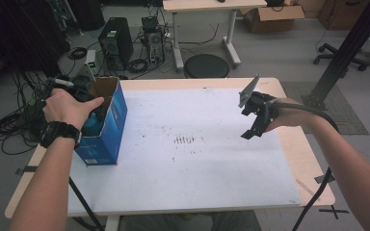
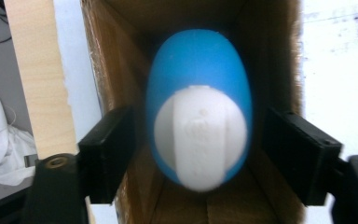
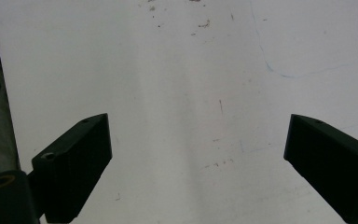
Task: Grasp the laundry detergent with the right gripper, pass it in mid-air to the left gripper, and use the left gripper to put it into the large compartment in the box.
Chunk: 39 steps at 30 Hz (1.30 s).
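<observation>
A blue cardboard box (image 1: 110,126) with an open top stands at the left edge of the white mat (image 1: 197,168). My left gripper (image 1: 87,107) reaches into it from above, mostly hidden under the person's hand. In the left gripper view a blue egg-shaped object (image 2: 198,70) with a white ribbed cap sits inside the box (image 2: 116,70), between the jaws of my left gripper (image 2: 198,144). A small gap shows on each side, so the pads do not press on it. My right gripper (image 1: 253,126) hovers over the mat's right side; its jaws (image 3: 198,154) stand wide with only the mat (image 3: 191,70) beneath.
The mat covers most of a wooden table (image 1: 306,159). Ink marks (image 1: 184,140) dot the mat's middle. Beyond the far edge stand a round black stool (image 1: 206,66), computer towers (image 1: 116,42) and floor cables. A black slanted post (image 1: 347,48) rises at the right.
</observation>
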Tool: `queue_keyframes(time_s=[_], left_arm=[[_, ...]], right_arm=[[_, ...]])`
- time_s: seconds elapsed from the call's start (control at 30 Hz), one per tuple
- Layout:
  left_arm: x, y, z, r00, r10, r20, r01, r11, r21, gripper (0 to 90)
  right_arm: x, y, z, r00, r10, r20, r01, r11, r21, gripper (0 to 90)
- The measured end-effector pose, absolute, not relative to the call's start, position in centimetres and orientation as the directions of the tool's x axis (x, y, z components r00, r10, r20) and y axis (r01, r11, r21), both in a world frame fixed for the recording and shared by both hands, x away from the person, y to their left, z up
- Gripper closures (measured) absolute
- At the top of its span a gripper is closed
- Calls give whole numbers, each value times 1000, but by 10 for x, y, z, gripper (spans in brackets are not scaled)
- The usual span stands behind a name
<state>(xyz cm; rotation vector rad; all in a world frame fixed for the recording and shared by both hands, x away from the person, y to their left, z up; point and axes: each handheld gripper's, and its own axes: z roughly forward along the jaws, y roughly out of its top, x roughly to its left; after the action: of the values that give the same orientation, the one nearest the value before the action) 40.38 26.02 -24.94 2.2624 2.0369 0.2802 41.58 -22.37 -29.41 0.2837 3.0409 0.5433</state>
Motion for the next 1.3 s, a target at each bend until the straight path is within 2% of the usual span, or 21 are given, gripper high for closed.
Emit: queue_keyframes(time_s=[0.23,0.5,0.93,1.2,1.3], left_arm=[[395,253,-215,130,986,101,961,-150,231,230],[390,233,-190,205,977,57,938,-213,275,182],[393,185,-200,359,933,18,895,-349,279,104],[395,148,-218,467,884,-35,856,-441,270,64],[396,137,-225,500,862,-80,844,-465,266,58]], right_arm=[[414,-224,-288,-981,192,-12,175,919,352,72],[411,-219,-287,-981,193,-11,177,919,351,70],[412,-214,-284,-982,190,8,180,915,361,65],[413,-215,-284,-982,189,24,184,909,375,53],[414,-215,-284,-982,186,28,183,908,377,49]])
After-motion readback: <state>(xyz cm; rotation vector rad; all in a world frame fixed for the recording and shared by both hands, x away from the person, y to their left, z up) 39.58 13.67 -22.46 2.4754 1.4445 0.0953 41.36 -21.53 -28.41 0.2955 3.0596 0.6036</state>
